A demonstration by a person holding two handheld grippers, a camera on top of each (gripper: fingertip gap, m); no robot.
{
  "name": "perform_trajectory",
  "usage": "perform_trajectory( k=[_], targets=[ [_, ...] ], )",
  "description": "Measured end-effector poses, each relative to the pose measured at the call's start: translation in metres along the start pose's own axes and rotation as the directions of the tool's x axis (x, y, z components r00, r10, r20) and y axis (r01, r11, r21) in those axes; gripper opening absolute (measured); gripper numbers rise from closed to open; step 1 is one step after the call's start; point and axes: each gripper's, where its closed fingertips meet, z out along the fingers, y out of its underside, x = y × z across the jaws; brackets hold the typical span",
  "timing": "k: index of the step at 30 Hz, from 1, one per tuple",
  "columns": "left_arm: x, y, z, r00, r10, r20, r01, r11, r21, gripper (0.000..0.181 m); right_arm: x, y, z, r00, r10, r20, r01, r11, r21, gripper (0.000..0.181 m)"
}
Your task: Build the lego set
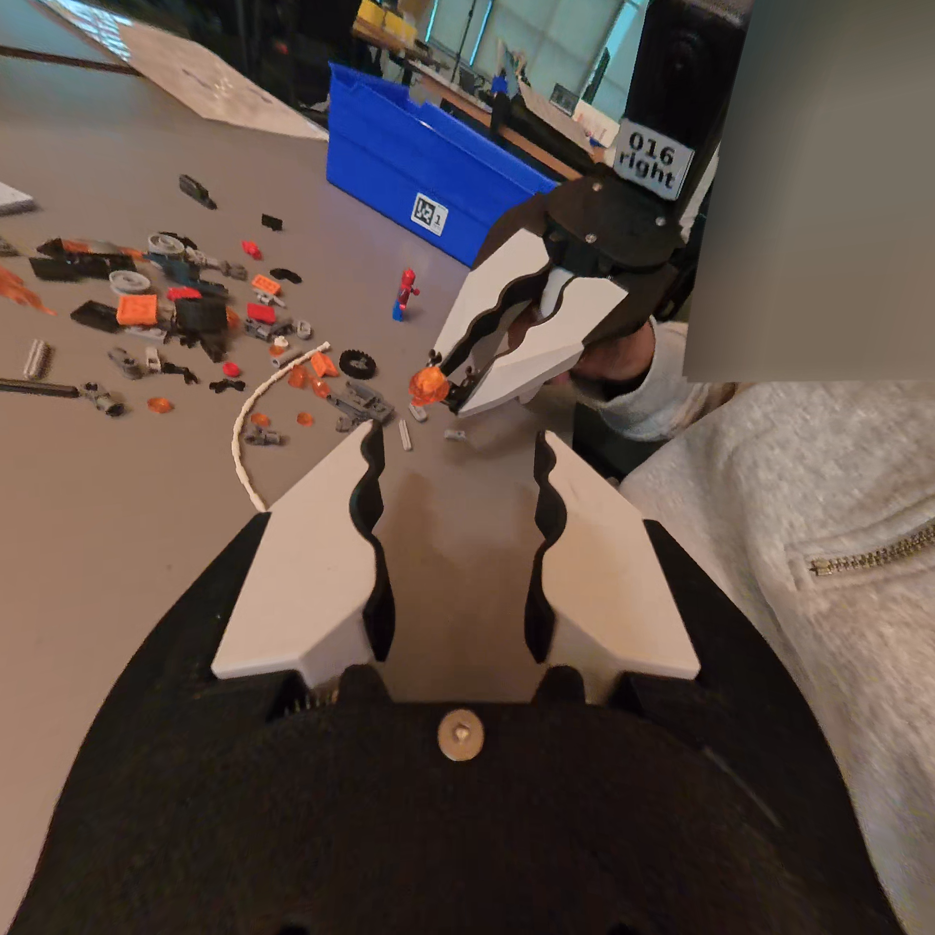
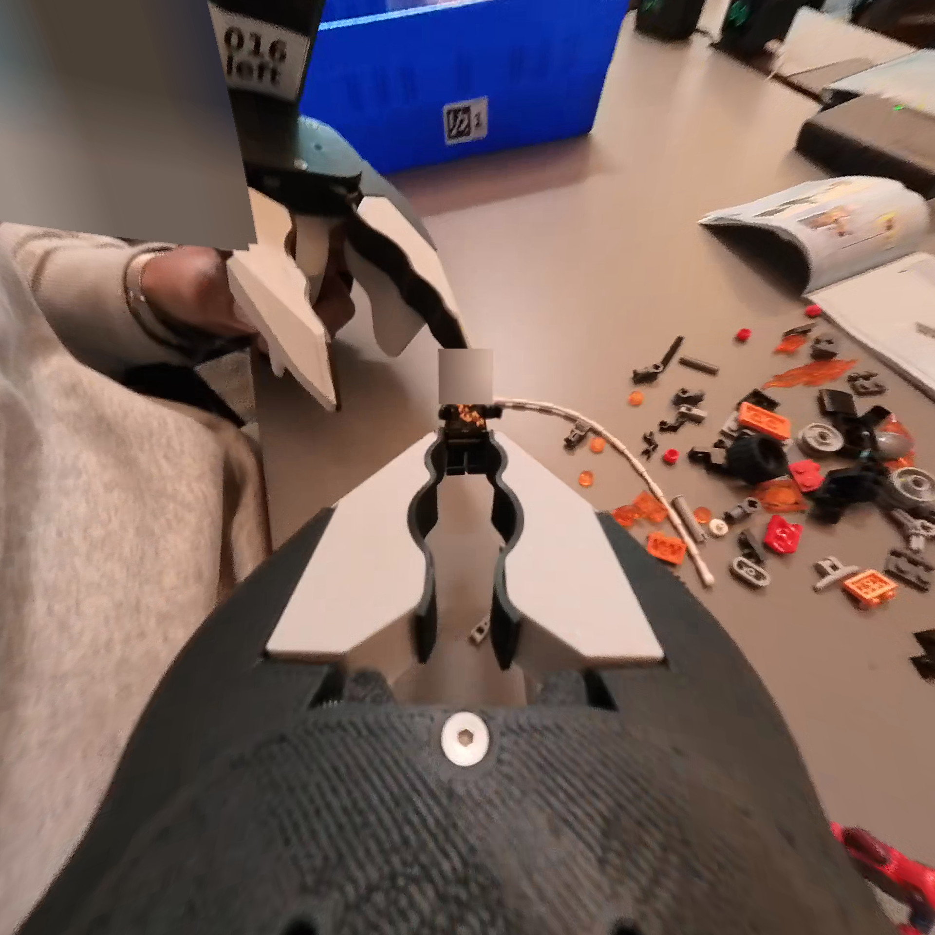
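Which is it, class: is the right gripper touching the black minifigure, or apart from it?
Touching. The right wrist view shows the right gripper with its fingertips closed on the legs of the black minifigure, no gap either side.

A matte grey-brown counter (image 1: 126, 506) fills the foreground. Beyond its far edge stand long wooden benches (image 1: 455, 93) crowded with equipment, backed by large pale windows (image 1: 551, 35) letting in cool daylight. Dark boxes (image 2: 870, 136) sit along the counter's right edge.
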Motion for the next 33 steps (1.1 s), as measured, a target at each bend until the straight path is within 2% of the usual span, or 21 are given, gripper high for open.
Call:
perform_trajectory(
  k=[3,9,19,25,29,33],
  targets=[
    [-0.003,-0.006,0.004,1.0,0.003,-0.004,-0.003,1.0,0.025,0.057,0.011,0.003,0.002,0.996,0.08,-0.043,-0.078,0.996,0.047,0.014],
    [-0.01,-0.008,0.008,1.0,-0.013,0.021,0.012,1.0,0.022,0.052,0.011,0.009,0.005,0.984,0.179,-0.018,-0.176,0.978,0.114,0.014],
    [-0.012,-0.019,0.013,0.998,0.041,0.05,-0.044,0.996,0.074,0.048,0.023,0.004,0.0,0.98,0.105,-0.169,-0.077,0.984,0.164,0.014],
    [-0.012,-0.024,0.009,1.0,0.014,0.023,-0.017,0.993,0.118,0.049,0.021,-0.012,-0.012,0.979,0.051,-0.199,0.008,0.958,0.286,0.014],
    [-0.007,-0.026,0.007,1.0,0.011,-0.015,-0.009,0.99,0.139,0.049,0.012,-0.02,-0.018,0.99,0.031,-0.14,0.021,0.934,0.356,0.014],
    [0.006,-0.027,0.01,0.995,-0.003,-0.104,0.019,0.988,0.155,0.049,-0.003,-0.03,-0.021,0.999,0.018,-0.05,0.005,0.904,0.428,0.014]
  ],
)
